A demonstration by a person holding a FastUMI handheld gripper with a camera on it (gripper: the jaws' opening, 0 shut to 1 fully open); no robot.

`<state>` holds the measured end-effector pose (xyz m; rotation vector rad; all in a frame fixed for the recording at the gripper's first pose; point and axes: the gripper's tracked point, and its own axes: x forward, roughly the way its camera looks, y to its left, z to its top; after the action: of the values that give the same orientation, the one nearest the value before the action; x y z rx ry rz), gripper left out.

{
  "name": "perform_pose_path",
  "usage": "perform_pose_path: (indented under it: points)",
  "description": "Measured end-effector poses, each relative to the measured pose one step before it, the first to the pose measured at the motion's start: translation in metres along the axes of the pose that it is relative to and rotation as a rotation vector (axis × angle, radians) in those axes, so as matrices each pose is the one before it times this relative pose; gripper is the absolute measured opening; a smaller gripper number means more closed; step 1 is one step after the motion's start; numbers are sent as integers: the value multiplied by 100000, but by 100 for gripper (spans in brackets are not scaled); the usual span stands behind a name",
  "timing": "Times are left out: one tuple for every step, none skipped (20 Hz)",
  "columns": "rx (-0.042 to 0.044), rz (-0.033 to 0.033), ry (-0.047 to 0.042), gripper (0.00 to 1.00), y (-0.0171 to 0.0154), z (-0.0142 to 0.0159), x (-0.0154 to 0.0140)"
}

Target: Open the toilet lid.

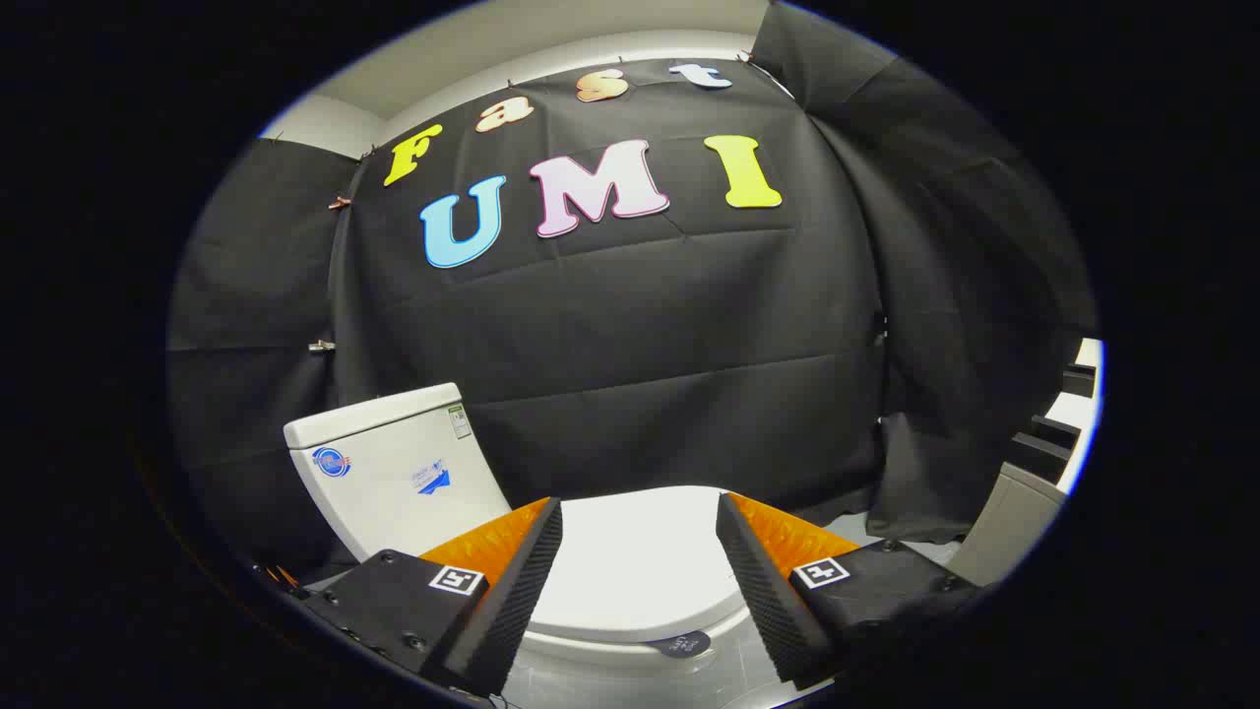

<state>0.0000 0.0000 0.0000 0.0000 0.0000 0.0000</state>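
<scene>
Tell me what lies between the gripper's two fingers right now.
In the gripper view, the open gripper has only the closed toilet lid showing in the gap between its fingers, below them; neither finger touches it.

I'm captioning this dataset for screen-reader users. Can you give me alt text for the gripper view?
A closed white toilet lid lies flat, seen between and just beyond the open gripper, whose two fingers are spread apart and touch nothing. The white tank stands behind the lid to one side, against the booth's black cloth wall.

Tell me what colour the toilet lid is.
White, seen in the gripper view: the closed toilet lid lies between the open gripper fingers.
</scene>
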Motion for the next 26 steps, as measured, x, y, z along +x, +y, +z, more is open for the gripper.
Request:
perform_pose_path:
  points:
    - [-1224, 58, -899, 98, 83, 225, -42]
    - [-633, 64, -254, 98, -35, 34, 40]
    - [9, 394, 169, 98, 91, -114, 21]
    - [267, 321, 255, 98, 152, -73, -25]
    - [-28, 34, 81, 98, -18, 25, 15]
    - [-43, -155, 99, 98, -104, -106, 18]
    - [175, -129, 164, 98, -53, -18, 9]
    - [197, -134, 50, 98, -60, -1, -26]
    - [371, -172, -52, 98, -110, 79, 52]
    - [242, -235, -91, 98, -98, -9, -48]
    - [-452, -476, -131, 98, -92, 20, 62]
    - [-1202, -508, -305, 98, -261, -40, -6]
    - [-630, -145, -280, 98, -74, 75, -34]
    - [-266, -107, -84, 98, -25, 9, 10]
    - [117, 202, -131, 98, 19, 47, -16]
    - [64, -216, -52, 98, 17, -3, 28]
    - [-107, 118, -55, 98, 35, 23, 105]
    - [-104, 207, 118, 98, 79, -116, -51]
    - [-426, -17, 288, 98, 54, -60, 4]
    - [-360, -22, 450, 98, -46, -219, 59]
    - [-66, 17, 463, 98, -38, -150, -13]
    - [60, -92, 393, 98, -37, -77, 4]
    - [209, -151, 544, 98, -121, -169, 4]
    - [488, -175, 759, 98, -23, -261, 41]
    - [373, -249, 735, 98, -144, -158, 44]
    - [149, -277, 963, 98, -170, -382, 93]
